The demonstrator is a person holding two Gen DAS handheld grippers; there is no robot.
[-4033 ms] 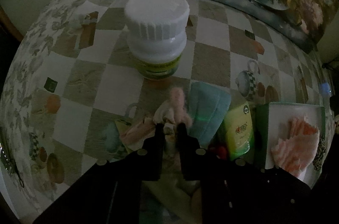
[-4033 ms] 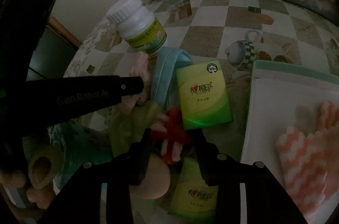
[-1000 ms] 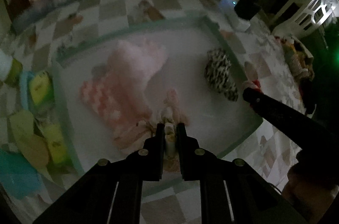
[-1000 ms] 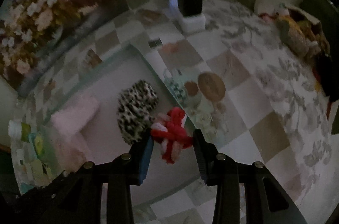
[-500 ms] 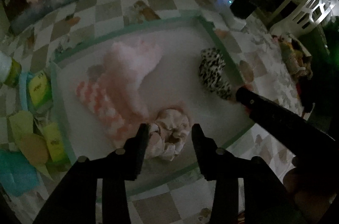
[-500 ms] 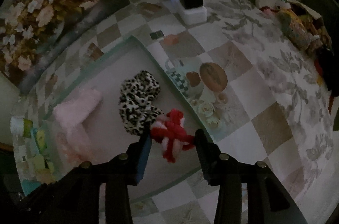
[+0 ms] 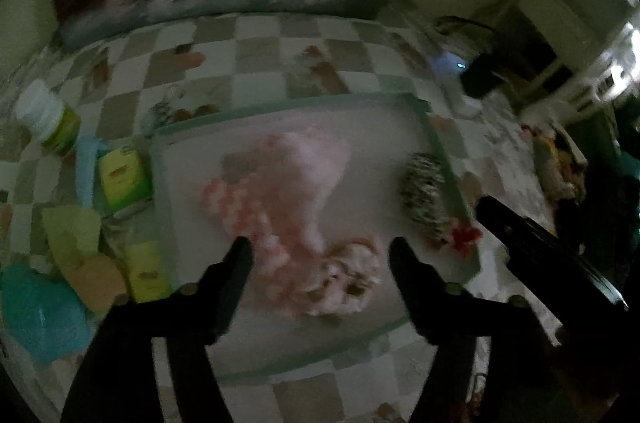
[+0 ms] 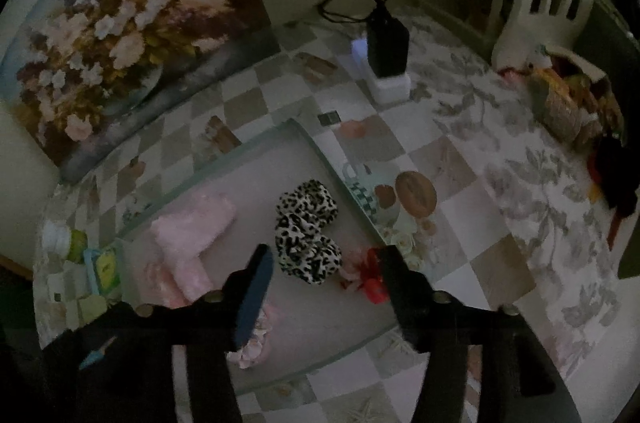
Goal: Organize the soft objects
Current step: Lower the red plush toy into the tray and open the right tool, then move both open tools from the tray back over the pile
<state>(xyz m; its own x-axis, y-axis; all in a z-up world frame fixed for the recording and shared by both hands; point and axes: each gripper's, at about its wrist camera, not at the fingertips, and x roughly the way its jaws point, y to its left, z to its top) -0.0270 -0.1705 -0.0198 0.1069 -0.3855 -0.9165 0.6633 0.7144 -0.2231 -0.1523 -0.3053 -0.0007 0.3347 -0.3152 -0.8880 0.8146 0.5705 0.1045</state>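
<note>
**Two soft items released into the tray**

*Left wrist view.* The left gripper (image 7: 320, 255) hangs above the white tray (image 7: 436, 143), its jaws spread wide and gripping nothing; they have just been opening. Beneath them, clear of both fingers, lies the pink-and-cream scrunchie (image 7: 344, 279) in the tray's near half, against the pink fluffy socks (image 7: 288, 183). The picture is blurred, so whether scrunchie and socks overlap cannot be told. A leopard-print piece (image 7: 424, 195) sits by the tray's right rim, the red-and-white scrunchie (image 7: 460, 237) just beside it. Outside the left rim stand green tissue packs (image 7: 120, 177) and a white-capped bottle (image 7: 48, 119).

*Right wrist view.* The right gripper (image 8: 326, 265) is likewise released, jaws having just been opening; the red-and-white scrunchie (image 8: 366, 277) rests in the tray's corner, close by the right finger but not pinched.

*Handling.* These items are judged light, limp and compressible, not fragile; a pinch across the bunched middle should hold. The tray's low rim is the edge to clear. Open room remains along the tray's near and far floor, and on the checked tablecloth (image 8: 500, 263) to the right.
</note>
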